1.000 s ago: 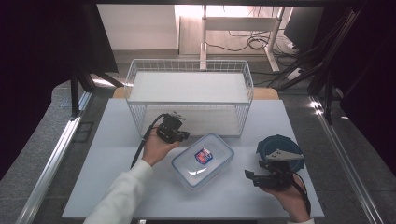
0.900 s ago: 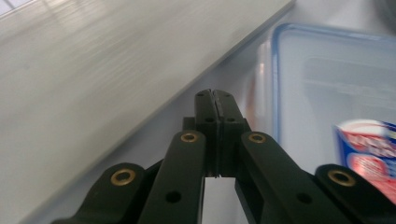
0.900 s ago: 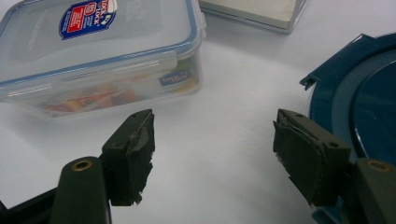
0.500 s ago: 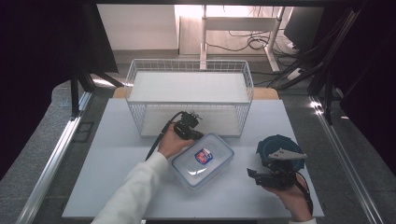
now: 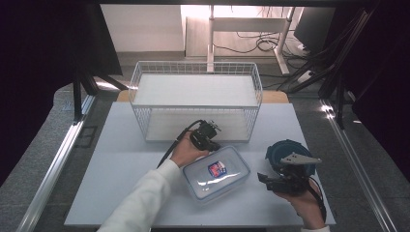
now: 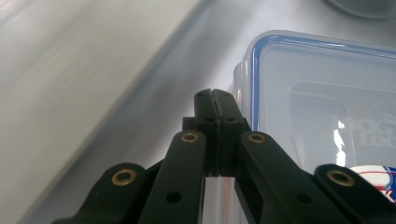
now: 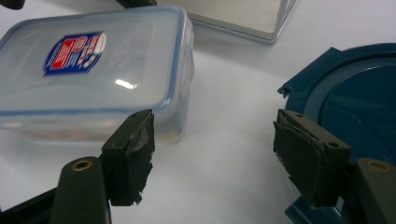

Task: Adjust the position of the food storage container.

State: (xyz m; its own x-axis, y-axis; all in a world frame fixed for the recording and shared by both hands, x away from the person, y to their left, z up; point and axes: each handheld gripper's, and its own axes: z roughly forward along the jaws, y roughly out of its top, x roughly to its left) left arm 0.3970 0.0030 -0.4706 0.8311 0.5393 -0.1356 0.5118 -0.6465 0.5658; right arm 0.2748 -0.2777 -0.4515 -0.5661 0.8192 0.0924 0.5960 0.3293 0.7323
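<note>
Clear rectangular plastic lidded container (image 5: 216, 172), mid-table near the front edge: light, rigid, slippery; grip its rim. Left gripper (image 5: 209, 137) closed, empty, at its far corner; right gripper (image 7: 212, 140) wide open, empty.

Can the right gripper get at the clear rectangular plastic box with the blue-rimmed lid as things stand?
Probably yes: the right gripper has its jaws open toward the clear rectangular plastic box, with bare white table between them.
</note>
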